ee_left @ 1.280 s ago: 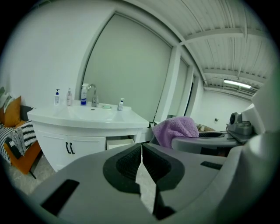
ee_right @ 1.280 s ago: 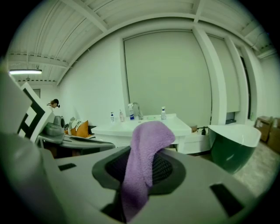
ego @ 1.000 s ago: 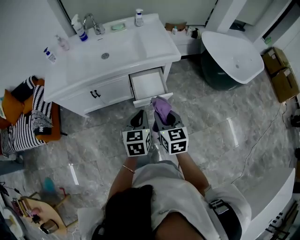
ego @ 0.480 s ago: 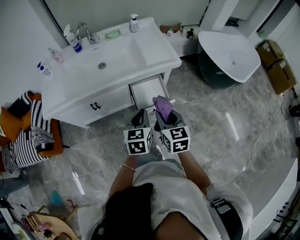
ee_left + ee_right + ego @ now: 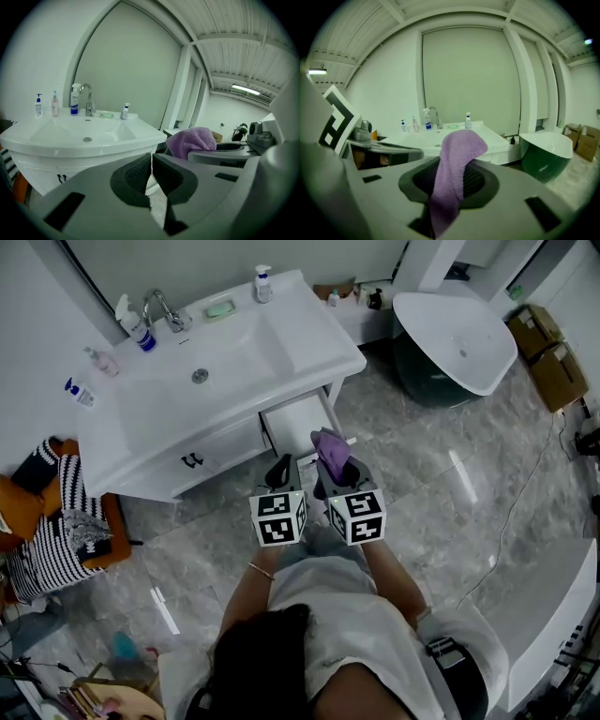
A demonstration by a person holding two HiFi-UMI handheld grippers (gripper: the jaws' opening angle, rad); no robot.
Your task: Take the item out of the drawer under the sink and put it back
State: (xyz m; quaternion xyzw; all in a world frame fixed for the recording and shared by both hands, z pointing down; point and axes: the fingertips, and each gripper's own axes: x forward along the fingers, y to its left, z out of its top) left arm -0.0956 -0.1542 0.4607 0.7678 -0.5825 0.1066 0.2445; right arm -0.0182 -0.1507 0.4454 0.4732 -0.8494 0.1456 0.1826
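A purple towel (image 5: 330, 452) is pinched in my right gripper (image 5: 336, 471), and it flops over the jaws in the right gripper view, the purple towel (image 5: 453, 168) filling the gap between them. My left gripper (image 5: 279, 471) hangs beside it, shut with nothing between its pads (image 5: 151, 174). Both grippers hover just in front of the open white drawer (image 5: 296, 420) under the sink (image 5: 202, 362). From the left gripper view the towel (image 5: 190, 140) shows on the right gripper at the right.
The white vanity (image 5: 225, 442) has a shut door with dark handles. Bottles (image 5: 131, 326) and a tap (image 5: 159, 307) stand on the counter. A white and green bathtub (image 5: 450, 343) lies to the right. Striped cushions (image 5: 56, 521) sit on the left.
The head view has shifted, so the vanity and bathtub sit a little higher and further left in frame. Both grippers keep their places relative to the drawer, and the towel stays held.
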